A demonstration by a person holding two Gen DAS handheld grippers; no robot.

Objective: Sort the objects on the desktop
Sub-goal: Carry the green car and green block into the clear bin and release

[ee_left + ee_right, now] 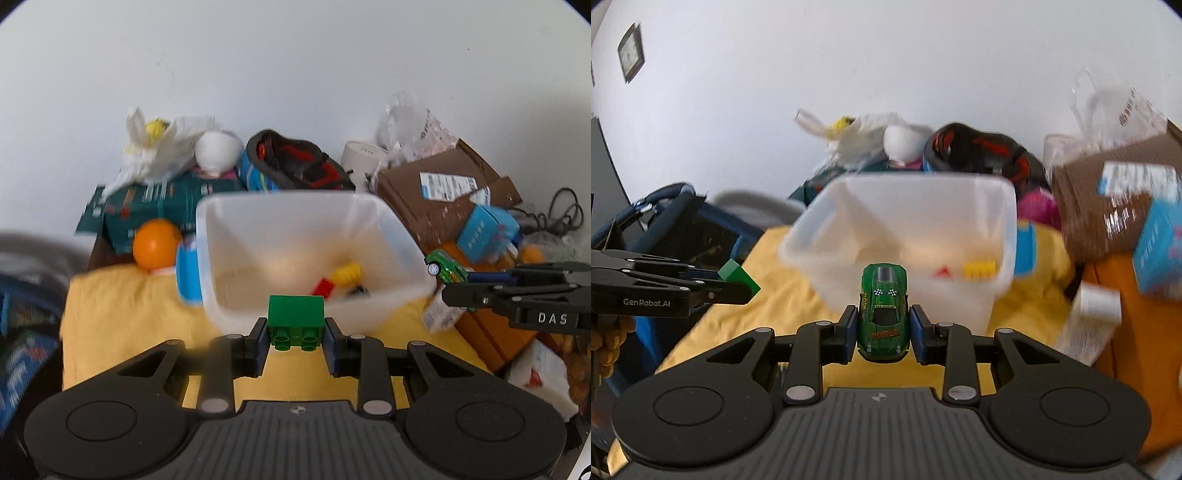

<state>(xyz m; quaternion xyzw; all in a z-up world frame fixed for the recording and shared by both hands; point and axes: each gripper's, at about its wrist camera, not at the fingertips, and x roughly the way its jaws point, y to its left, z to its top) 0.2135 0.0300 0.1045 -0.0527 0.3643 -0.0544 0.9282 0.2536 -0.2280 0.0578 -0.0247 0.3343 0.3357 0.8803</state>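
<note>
My left gripper is shut on a green building brick, held just in front of the near wall of a translucent plastic bin. The bin holds a yellow brick, a red brick and a dark piece. My right gripper is shut on a green toy car, held in front of the same bin. The car also shows in the left wrist view, by the bin's right rim. The brick shows in the right wrist view, left of the bin.
A yellow cloth covers the desk. Behind the bin lie an orange ball, a green box, a black-red item, a brown cardboard box and a blue box. A dark bag stands at left.
</note>
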